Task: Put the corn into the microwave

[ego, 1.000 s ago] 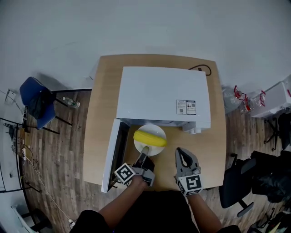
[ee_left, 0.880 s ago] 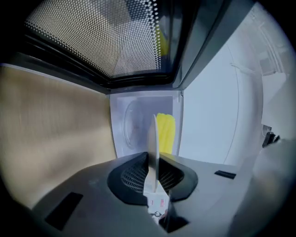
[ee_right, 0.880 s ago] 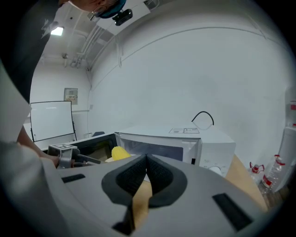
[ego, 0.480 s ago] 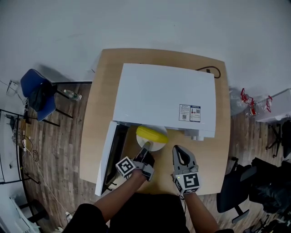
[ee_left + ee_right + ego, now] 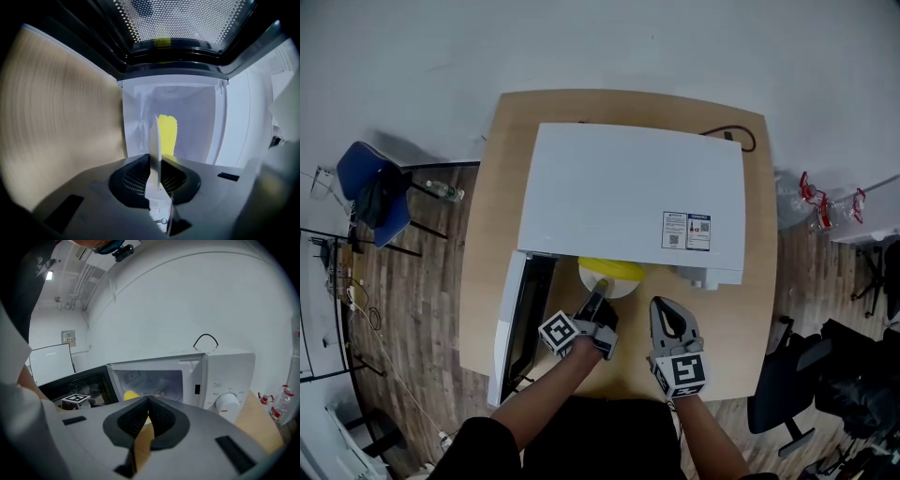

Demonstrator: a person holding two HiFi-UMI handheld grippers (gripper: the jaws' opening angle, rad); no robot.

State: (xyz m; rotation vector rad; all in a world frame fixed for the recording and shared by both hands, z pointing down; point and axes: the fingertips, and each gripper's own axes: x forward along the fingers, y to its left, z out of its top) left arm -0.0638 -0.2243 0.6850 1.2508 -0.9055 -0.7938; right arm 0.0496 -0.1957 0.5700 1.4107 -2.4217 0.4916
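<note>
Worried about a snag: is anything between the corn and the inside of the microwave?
Nothing visible does. The door stands swung open at the left, the microwave looks bare ahead of the corn, and the left claw grips the plate rim at the opening.

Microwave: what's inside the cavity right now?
The corn on a white plate, partway in through the open front. The left tool is shut on the plate's rim. Whatever lies beneath the plate is covered.
</note>
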